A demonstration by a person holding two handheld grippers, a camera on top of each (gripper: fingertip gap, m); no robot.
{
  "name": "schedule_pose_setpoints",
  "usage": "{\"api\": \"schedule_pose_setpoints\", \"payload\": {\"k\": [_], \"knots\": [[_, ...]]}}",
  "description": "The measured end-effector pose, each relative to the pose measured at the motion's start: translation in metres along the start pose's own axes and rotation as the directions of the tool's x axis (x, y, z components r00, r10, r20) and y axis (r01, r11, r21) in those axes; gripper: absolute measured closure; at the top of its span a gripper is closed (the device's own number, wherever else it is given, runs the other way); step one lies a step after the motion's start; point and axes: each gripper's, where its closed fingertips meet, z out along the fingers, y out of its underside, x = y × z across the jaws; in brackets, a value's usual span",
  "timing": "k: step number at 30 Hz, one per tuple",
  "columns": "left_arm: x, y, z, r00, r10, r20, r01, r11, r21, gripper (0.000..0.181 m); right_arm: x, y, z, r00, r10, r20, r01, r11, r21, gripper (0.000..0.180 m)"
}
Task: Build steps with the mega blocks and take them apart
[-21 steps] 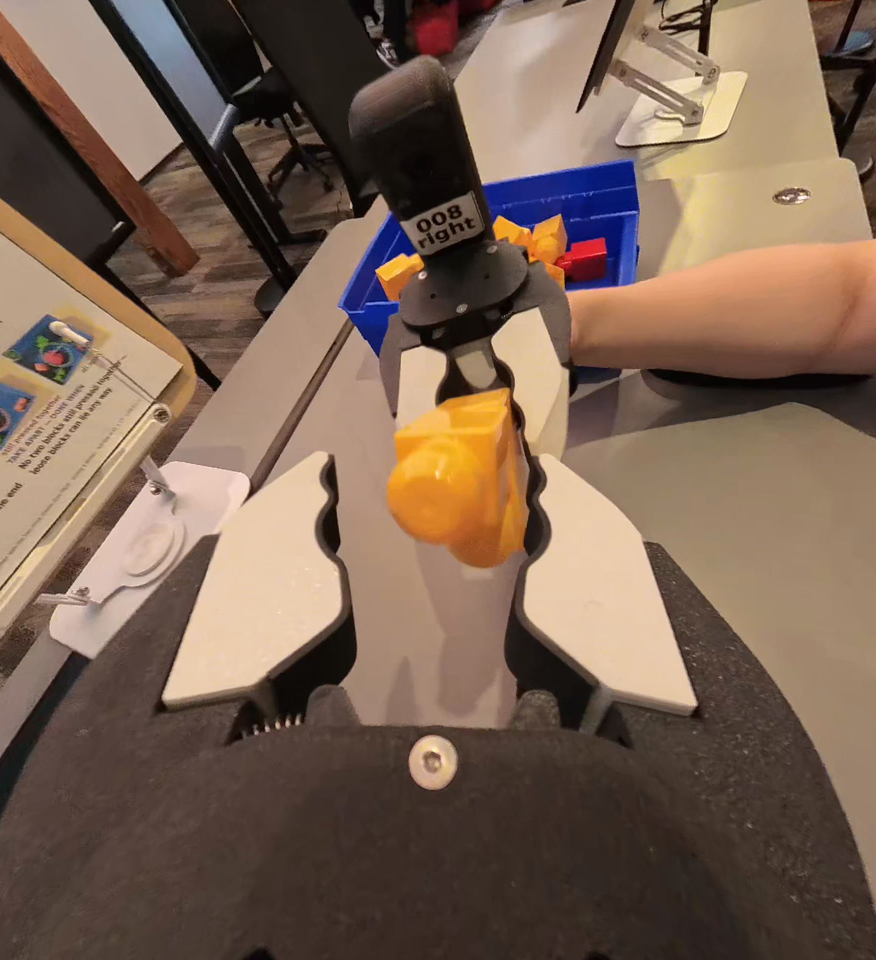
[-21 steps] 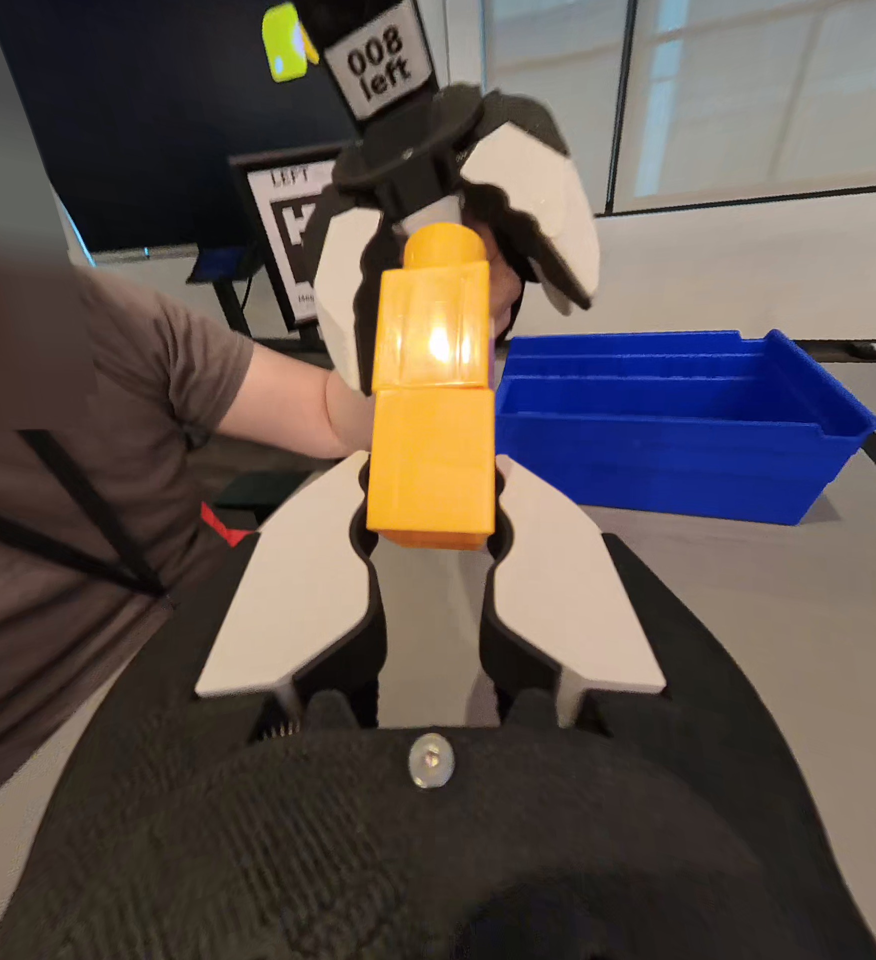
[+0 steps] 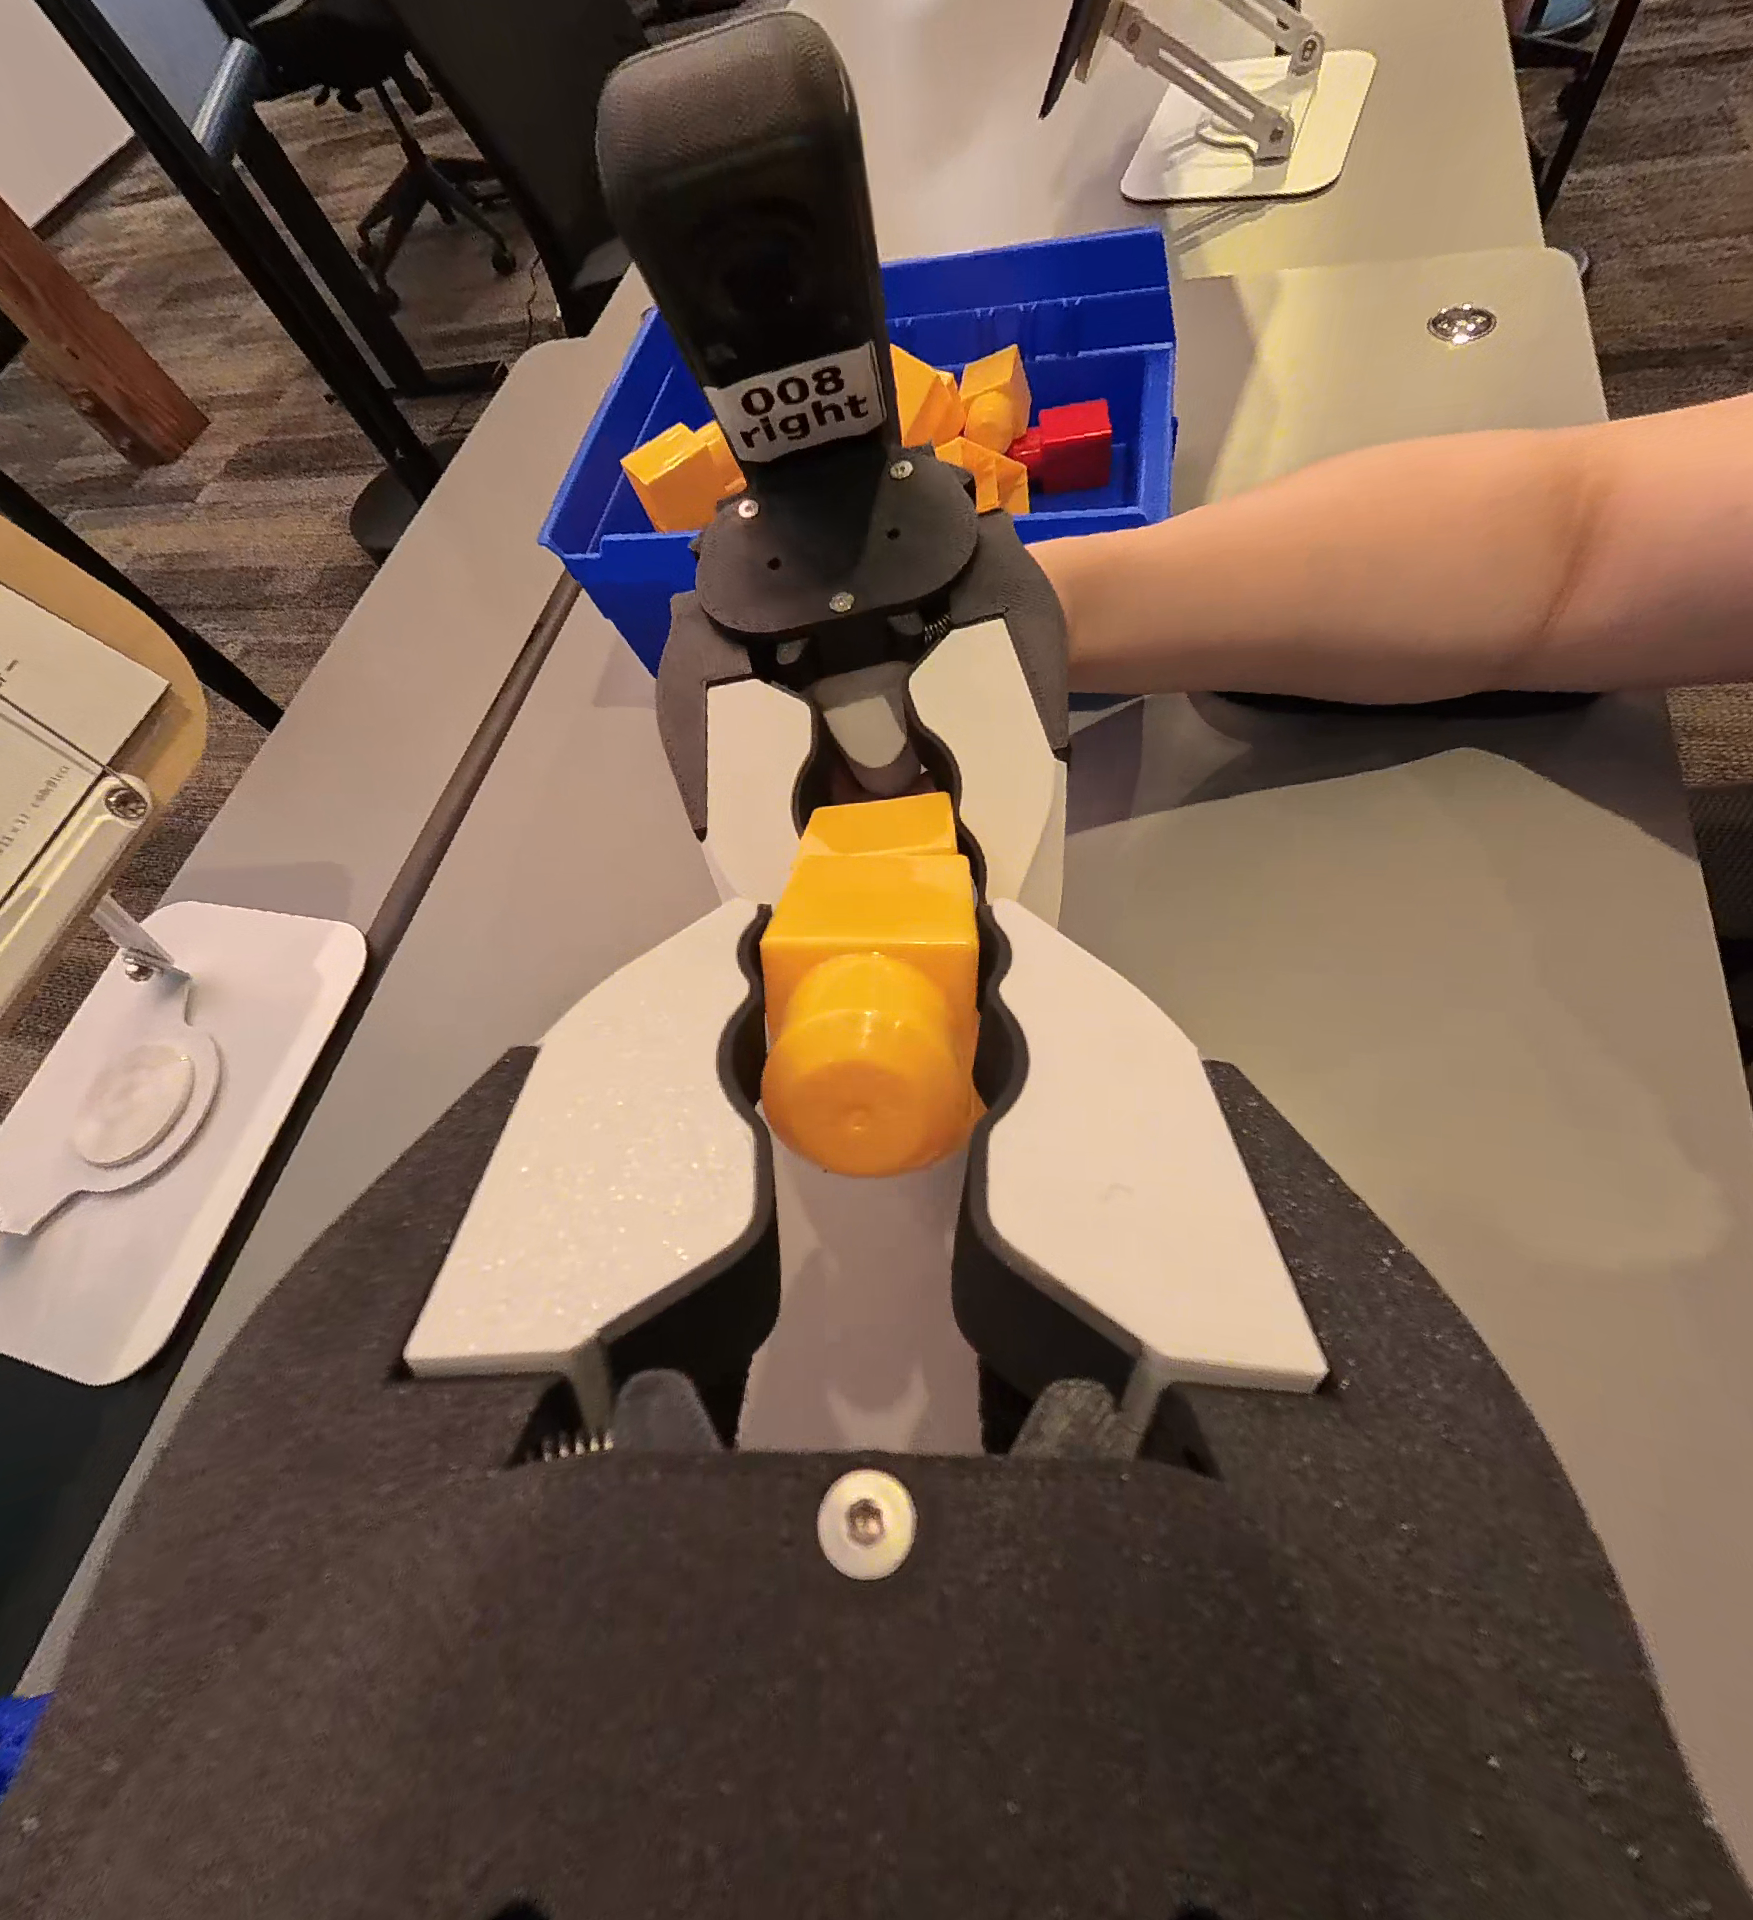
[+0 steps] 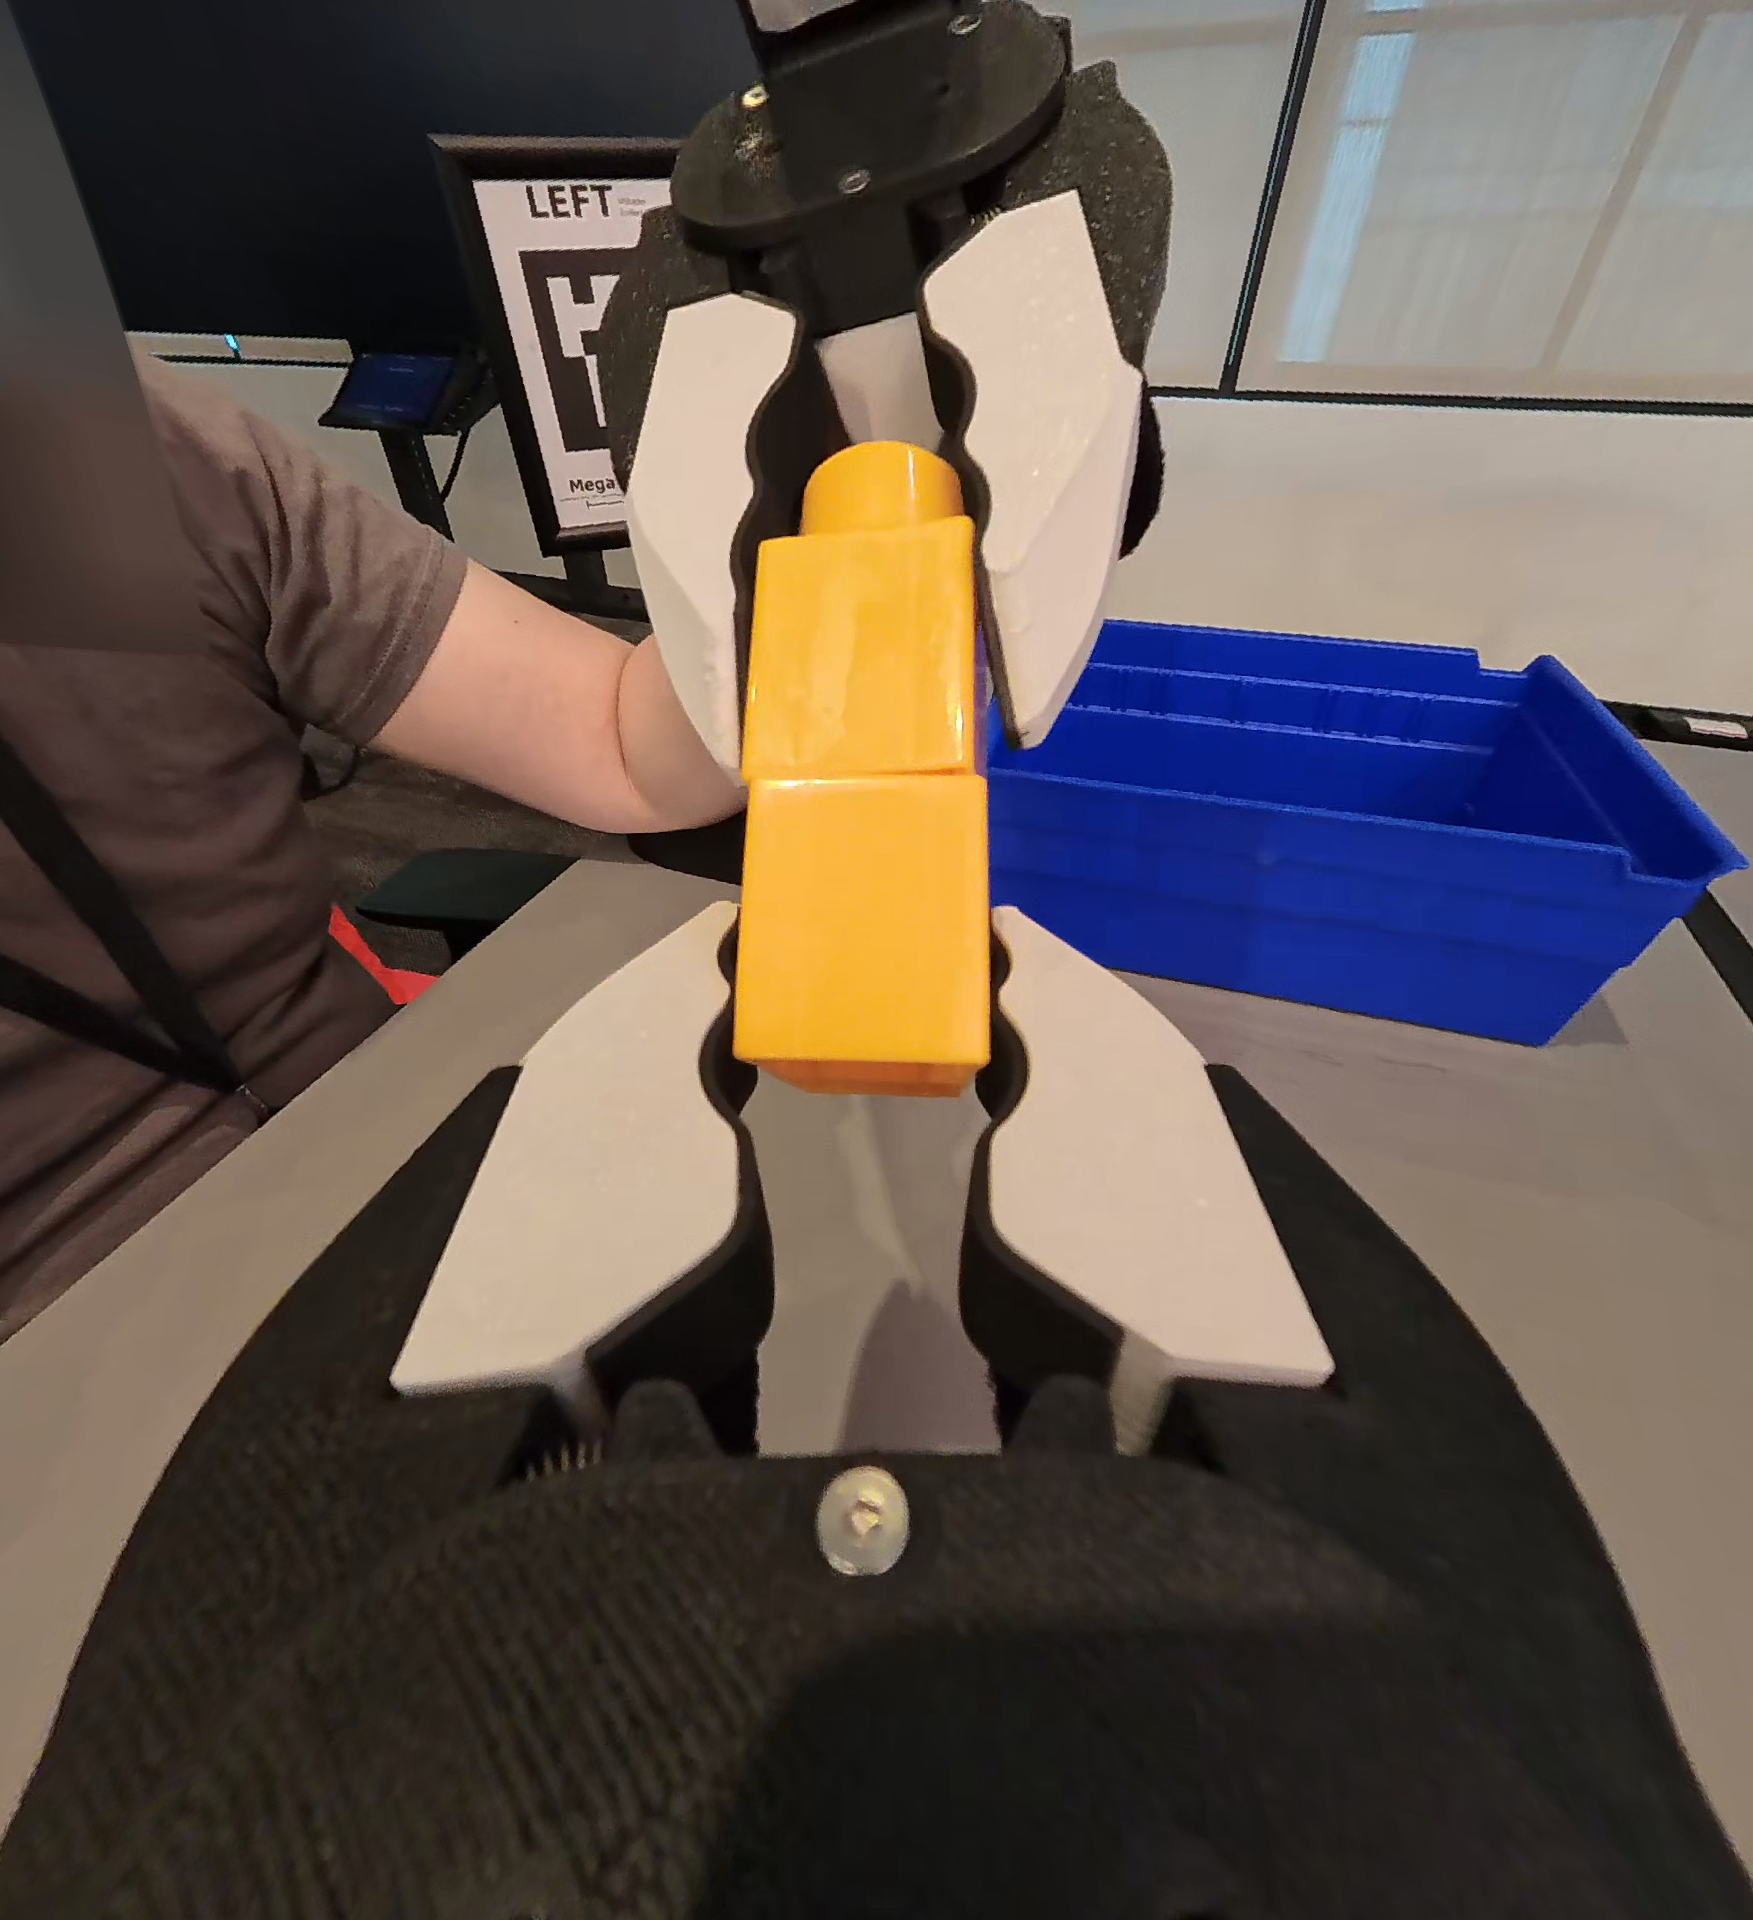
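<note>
Two orange blocks joined end to end, held in air between grippers, over grey table (image 4: pixel 1474 1195).
Left gripper (image 3: pixel 872 997) clamped on stud-end block (image 3: pixel 867 935). Right gripper (image 4: pixel 861 997) clamped on other block (image 4: pixel 861 914).
Seam looks closed, slight kink at joint in right wrist view.
Judgement: pressing-together step, or start of pull-apart.
- Keep both grips square on flat sides.
- Push/pull straight along the blocks' axis, no twist.
- Risk: block pivoting in jaws.

Spare blocks in blue bin (image 3: pixel 1152 312) behind; second blue bin (image 4: pixel 1371 831) looks empty.
</note>
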Motion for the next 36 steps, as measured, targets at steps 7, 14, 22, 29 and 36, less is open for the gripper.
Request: {"api": "schedule_pose_setpoints", "payload": {"k": [7,14,22,29,36], "knots": [[-0.013,-0.016,-0.030,0.998,-0.035,0.051,0.031,0.996,0.084,0.144,0.008,0.006,-0.012,0.999,0.010,-0.034,-0.010,1.000,-0.018,0.139],[-0.026,-0.012,-0.060,0.989,0.008,0.150,-0.017,0.998,0.061,0.144,0.024,-0.013,-0.015,0.984,-0.012,-0.180,0.001,0.998,-0.062,0.138],[-0.028,-0.002,-0.052,0.986,0.025,0.167,-0.026,1.000,0.001,0.144,0.051,-0.038,-0.167,0.616,-0.287,-0.734,-0.147,0.873,-0.465,0.138],[-0.030,0.008,-0.039,0.986,0.027,0.166,-0.018,0.998,-0.057,0.144,0.035,0.039,-0.371,0.107,-0.382,-0.918,-0.691,0.635,-0.345,0.137],[-0.032,0.014,-0.033,0.988,0.007,0.157,0.005,0.997,-0.077,0.144,0.042,0.088,-0.396,0.121,-0.441,-0.889,-0.805,0.481,-0.348,0.136]]}}
